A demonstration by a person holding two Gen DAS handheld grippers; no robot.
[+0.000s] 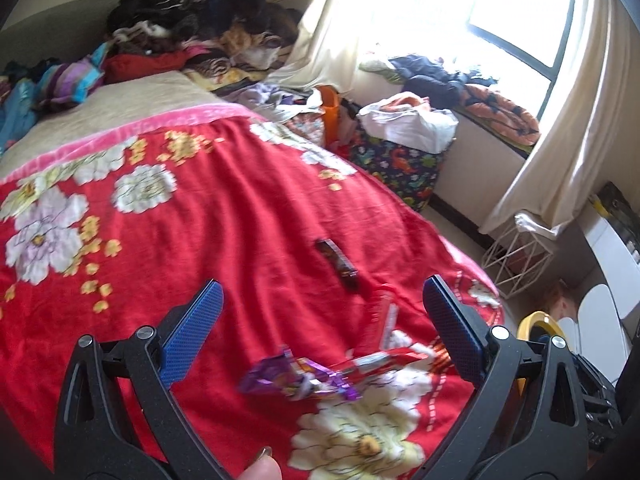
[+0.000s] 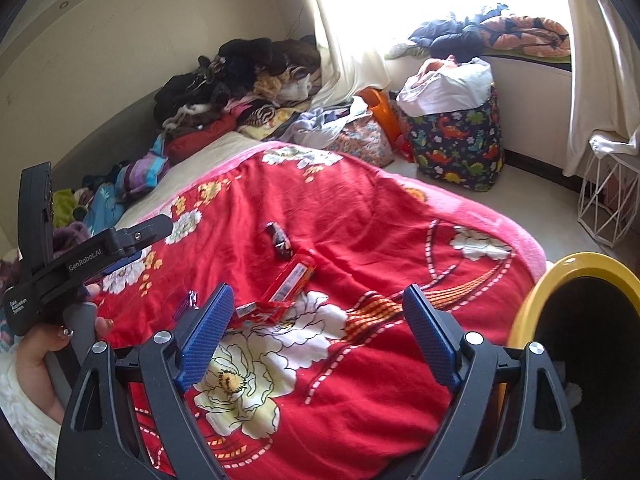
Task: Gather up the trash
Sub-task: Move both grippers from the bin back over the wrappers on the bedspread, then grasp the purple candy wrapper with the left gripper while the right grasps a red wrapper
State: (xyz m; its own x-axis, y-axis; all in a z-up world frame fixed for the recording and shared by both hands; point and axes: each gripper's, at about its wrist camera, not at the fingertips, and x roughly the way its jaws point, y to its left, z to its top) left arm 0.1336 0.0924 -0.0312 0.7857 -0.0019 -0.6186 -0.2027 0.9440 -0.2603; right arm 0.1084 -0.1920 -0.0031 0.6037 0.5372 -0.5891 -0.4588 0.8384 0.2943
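Several wrappers lie on the red flowered blanket (image 1: 200, 220). A dark wrapper (image 1: 336, 264) is farthest out, with a red one (image 1: 386, 320) nearer. A crumpled purple wrapper (image 1: 296, 380) and a red-and-white one (image 1: 384, 360) lie low between the fingers of my left gripper (image 1: 324, 284), which hovers open above them and holds nothing. My right gripper (image 2: 319, 289) is also open and empty over the blanket (image 2: 400, 240). From it I see the dark wrapper (image 2: 280, 240), red wrapper (image 2: 292, 280), red-and-white wrapper (image 2: 256, 312) and purple wrapper (image 2: 188, 304). A hand holds the left gripper (image 2: 100, 200) at the left.
A yellow-rimmed bin (image 2: 568, 276) stands by the bed's right edge, also seen as the bin (image 1: 538, 320). Piled clothes (image 2: 240, 80) cover the bed's head. A dinosaur-print bag (image 2: 456, 140) and a white wire basket (image 2: 608, 196) stand on the floor by the curtained window.
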